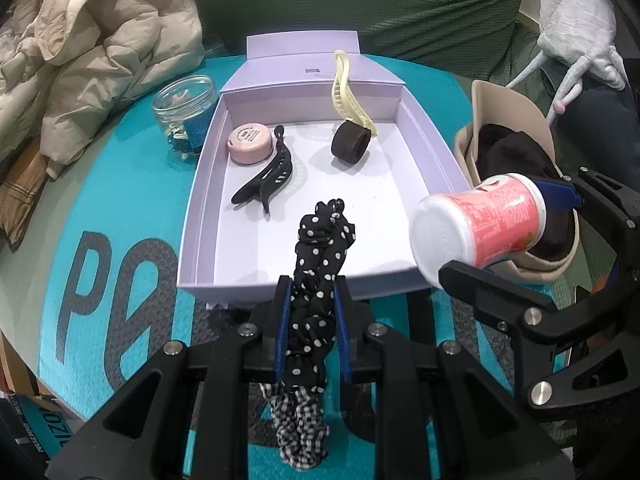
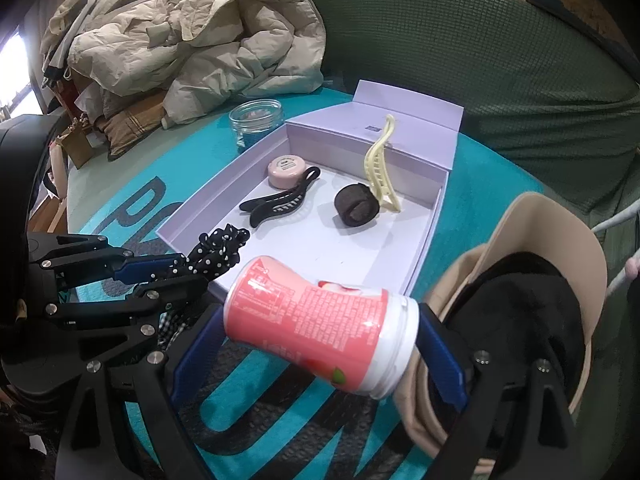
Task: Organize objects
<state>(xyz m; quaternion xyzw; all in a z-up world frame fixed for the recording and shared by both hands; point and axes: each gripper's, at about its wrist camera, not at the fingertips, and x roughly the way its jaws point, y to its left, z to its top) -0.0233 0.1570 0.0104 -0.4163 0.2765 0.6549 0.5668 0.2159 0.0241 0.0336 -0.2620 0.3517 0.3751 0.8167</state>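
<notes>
Left tool (image 1: 312,300) clamps a polka-dot scrunchie (image 1: 320,256) (right tool (image 2: 320,344) grips a pink bottle (image 2: 316,320)).

Ahead of me lies a crumpled beige puffer jacket (image 1: 92,52), heaped on the far left — its hem spills onto the teal tabletop with big dark lettering (image 1: 120,208). Behind everything runs a dark green textured sofa back (image 2: 500,60). At my far right hangs a pale grey plush toy with long thin legs (image 1: 576,28) — one leg ends in a small pink tip.
</notes>
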